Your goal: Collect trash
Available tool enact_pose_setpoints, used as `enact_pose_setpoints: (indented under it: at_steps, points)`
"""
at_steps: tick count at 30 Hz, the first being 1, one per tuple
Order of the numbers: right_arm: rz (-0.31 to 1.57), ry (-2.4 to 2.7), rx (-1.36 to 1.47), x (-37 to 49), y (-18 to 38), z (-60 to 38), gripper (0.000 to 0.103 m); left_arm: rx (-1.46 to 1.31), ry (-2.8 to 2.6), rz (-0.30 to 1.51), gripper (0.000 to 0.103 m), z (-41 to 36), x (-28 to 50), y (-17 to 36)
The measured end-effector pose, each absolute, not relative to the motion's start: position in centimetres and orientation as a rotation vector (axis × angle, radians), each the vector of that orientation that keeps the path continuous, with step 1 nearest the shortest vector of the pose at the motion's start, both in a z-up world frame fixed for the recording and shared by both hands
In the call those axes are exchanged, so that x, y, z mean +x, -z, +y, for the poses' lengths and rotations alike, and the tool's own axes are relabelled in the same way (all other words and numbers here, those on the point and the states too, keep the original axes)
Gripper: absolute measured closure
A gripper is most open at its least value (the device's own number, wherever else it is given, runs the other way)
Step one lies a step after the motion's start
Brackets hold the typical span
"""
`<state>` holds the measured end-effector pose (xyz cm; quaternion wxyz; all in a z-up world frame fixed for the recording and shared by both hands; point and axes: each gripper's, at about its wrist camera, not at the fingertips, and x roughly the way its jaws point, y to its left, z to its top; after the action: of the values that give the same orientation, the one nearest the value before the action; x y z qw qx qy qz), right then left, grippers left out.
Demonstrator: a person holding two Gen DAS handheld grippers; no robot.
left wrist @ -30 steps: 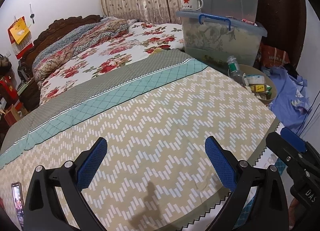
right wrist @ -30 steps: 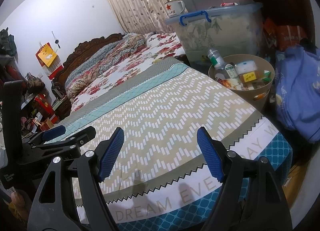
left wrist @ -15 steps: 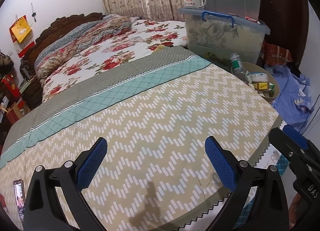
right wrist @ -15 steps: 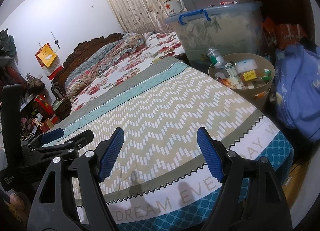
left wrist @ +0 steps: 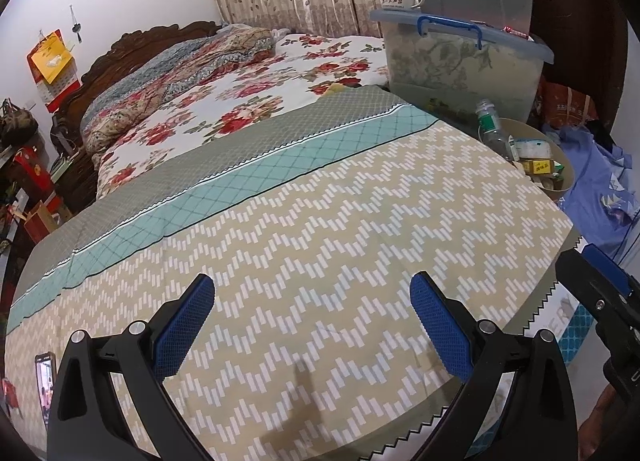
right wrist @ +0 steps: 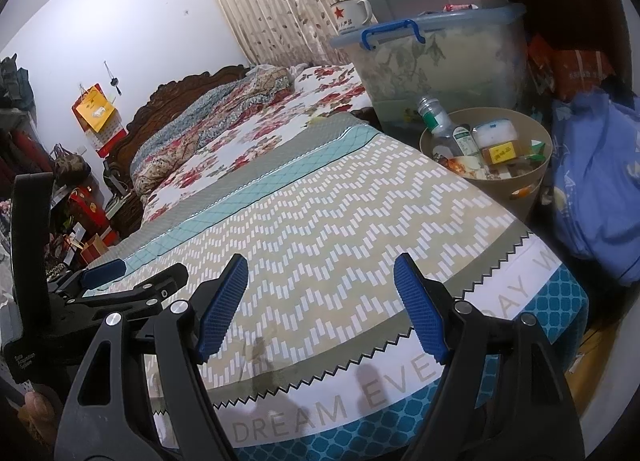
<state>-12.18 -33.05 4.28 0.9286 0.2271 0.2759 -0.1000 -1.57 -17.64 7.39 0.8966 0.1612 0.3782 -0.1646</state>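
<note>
1. Trash (right wrist: 476, 145) sat in the bin (right wrist: 520, 185) at the far right corner of the bed (right wrist: 320, 221): a bottle (right wrist: 436, 121), small boxes and wrappers.
2. My left gripper (left wrist: 312, 325) hung over the bed with its jaws wide apart and nothing in them.
3. My right gripper (right wrist: 320, 301) was the same, wide apart and holding nothing.
4. I saw no trash on the cover, only a phone (left wrist: 44, 385) near the left edge.
5. I think the picking-up part was done, or nearly done.
6. Next I would look for any bits left over. If I found one, I would need to reach it and close on it.
7. Since a second ago, the left view had lifted and pulled back a bit, so the bin looked farther off. The right view had hardly changed. Both grippers stayed wide apart.
</note>
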Motion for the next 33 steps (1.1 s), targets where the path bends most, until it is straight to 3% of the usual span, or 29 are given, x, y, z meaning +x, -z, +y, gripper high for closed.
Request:
enact_pose_setpoints:
  at_steps: [33]
  points:
    - [0.569,0.204,0.462,-12.16,-4.17,-32.78,0.027,0.342,0.317,0.784,0.009,-17.05,-1.52,-7.26]
